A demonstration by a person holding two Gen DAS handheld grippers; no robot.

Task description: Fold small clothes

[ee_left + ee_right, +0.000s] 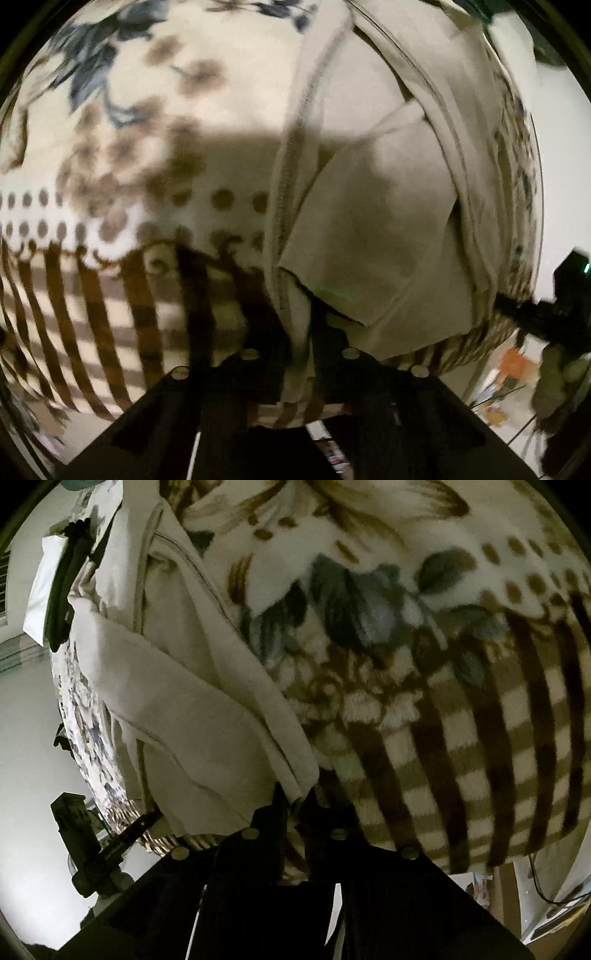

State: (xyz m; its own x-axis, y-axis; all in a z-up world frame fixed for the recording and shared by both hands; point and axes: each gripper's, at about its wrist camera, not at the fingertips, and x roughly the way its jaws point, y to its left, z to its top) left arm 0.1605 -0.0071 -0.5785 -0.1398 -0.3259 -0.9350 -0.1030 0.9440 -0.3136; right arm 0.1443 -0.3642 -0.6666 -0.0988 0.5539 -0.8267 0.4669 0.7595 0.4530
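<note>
Left wrist view: the left claw (295,332) pinches the stitched edge of a beige garment (369,221) lying on a floral plaid blanket (129,166). Right wrist view: the right claw (297,805) pinches the garment's (184,701) corner over the same blanket (443,701).

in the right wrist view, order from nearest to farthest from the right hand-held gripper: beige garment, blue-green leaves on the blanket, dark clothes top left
From the right hand-held gripper:
1. beige garment, its corner at the fingertips
2. blue-green leaves, up the blanket, right of the garment
3. dark clothes, far top left at the edge
</note>
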